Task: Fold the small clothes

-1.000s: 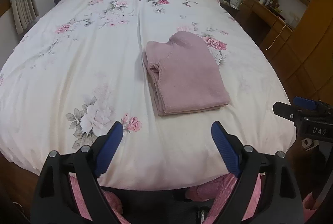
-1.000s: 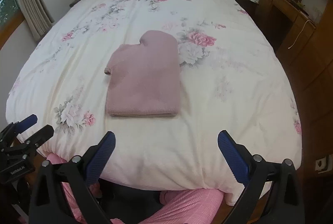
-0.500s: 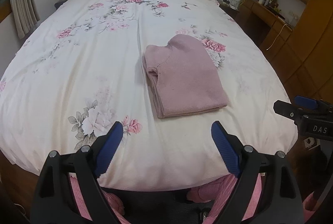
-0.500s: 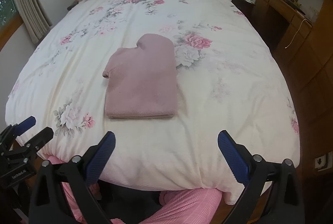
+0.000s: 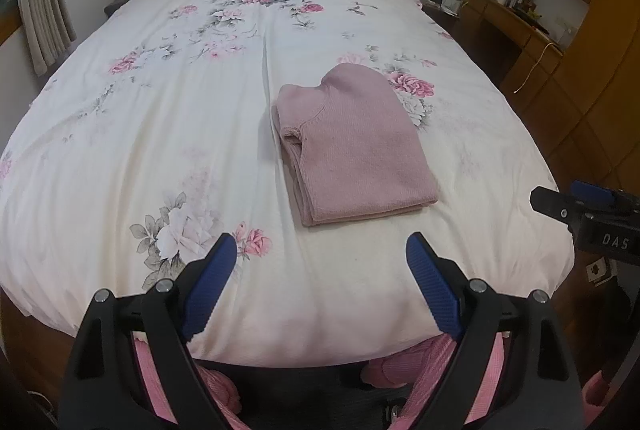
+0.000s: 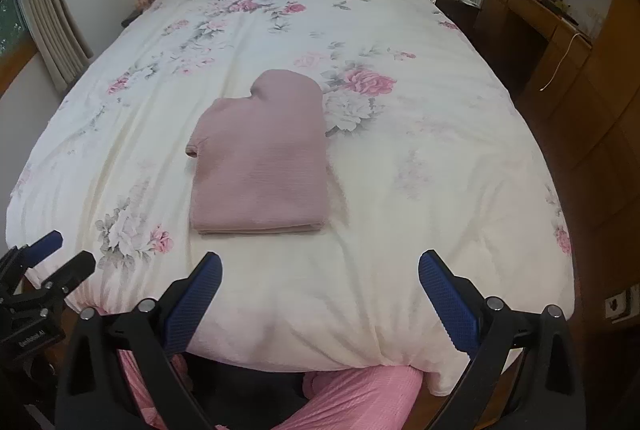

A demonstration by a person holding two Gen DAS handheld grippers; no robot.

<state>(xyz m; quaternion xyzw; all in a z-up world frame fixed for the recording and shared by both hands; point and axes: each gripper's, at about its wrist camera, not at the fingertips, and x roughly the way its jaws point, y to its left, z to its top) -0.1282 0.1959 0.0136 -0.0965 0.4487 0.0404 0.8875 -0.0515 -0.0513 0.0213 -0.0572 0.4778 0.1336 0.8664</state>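
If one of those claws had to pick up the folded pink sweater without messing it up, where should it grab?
Probably the near edge of the pink sweater, coming in low from the foot of the bed. There the folded layers end in one stacked, straight edge, so a pinch would catch them all together. The far end is rounded, and the left side has a loose cuff sticking out. Both the left claw and right claw are open.

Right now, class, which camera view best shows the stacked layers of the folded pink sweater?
The left wrist view: the folded pink sweater shows its layered left and near edges there. The right wrist view shows mostly its flat top and a thin near edge.
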